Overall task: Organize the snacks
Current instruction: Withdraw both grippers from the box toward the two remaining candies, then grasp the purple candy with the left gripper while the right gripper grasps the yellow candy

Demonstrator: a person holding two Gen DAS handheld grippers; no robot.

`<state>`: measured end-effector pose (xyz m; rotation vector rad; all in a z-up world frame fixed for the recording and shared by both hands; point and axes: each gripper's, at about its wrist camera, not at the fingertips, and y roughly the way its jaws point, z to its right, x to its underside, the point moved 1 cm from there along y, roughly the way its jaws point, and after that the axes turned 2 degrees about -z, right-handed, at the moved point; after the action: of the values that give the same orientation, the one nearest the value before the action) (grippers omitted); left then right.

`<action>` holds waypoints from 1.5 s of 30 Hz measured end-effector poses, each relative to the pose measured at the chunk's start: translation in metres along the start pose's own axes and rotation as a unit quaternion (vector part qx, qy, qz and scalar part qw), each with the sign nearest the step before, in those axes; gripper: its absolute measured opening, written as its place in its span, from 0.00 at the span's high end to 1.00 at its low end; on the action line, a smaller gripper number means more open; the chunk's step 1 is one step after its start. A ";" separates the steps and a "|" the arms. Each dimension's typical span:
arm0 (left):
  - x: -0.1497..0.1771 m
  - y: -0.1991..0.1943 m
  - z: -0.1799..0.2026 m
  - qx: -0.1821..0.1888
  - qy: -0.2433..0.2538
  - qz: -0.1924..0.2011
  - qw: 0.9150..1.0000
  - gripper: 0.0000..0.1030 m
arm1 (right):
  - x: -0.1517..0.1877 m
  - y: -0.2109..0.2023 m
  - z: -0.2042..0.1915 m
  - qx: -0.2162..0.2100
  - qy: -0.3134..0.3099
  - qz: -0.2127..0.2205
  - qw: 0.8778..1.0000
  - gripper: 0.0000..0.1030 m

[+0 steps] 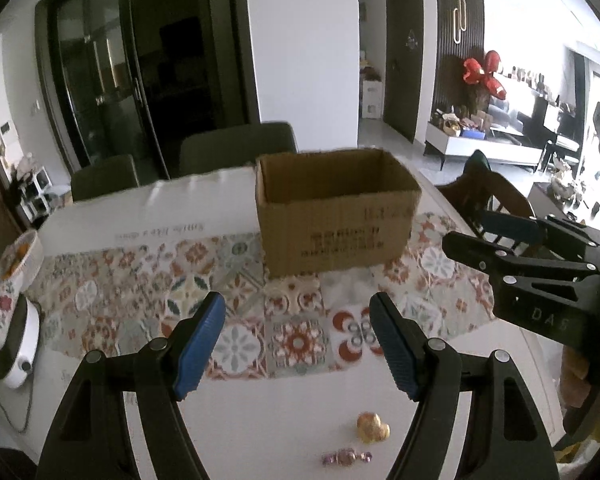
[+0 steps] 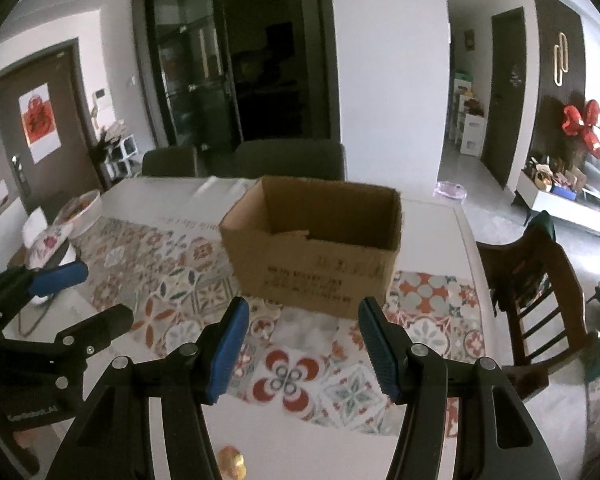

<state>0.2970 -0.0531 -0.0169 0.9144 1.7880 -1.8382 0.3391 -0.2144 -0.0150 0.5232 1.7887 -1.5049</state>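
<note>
Both sets of jaws stand apart with nothing between them: my left gripper [image 1: 298, 344] and my right gripper [image 2: 302, 348] hang over the table [image 1: 260, 420], tilted down toward the patterned cloth [image 1: 148, 292]. Near the table's left edge I see a round container [image 1: 18, 256]. At the middle, on the cloth's far edge, sits the open cardboard box [image 1: 332, 220]. Close to the near edge lie a gold-wrapped snack [image 1: 373, 427] and a pink-wrapped candy [image 1: 346, 457], just beside each other. Off the right edge stands a wooden chair [image 2: 540, 300].

Brown cardboard box [image 1: 336, 216], floral-tiled mat [image 1: 140, 280], blue-padded fingers [image 1: 200, 344]
</note>
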 end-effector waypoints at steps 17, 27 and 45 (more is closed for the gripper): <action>0.082 0.010 0.004 0.022 -0.001 -0.085 0.996 0.28 | 0.071 0.014 -0.033 -0.045 -0.038 -0.081 0.995 0.44; 0.120 0.032 0.011 0.052 0.001 -0.138 0.989 0.29 | 0.105 0.034 -0.043 -0.063 -0.056 -0.131 0.988 0.44; 0.158 0.078 0.014 0.096 -0.028 -0.213 0.972 0.31 | 0.149 0.081 -0.053 -0.098 -0.056 -0.229 0.967 0.44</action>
<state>0.2385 -0.0500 -0.1836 0.5600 1.9061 -2.3075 0.2853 -0.1663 -0.1775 -0.0827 2.0300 -1.5891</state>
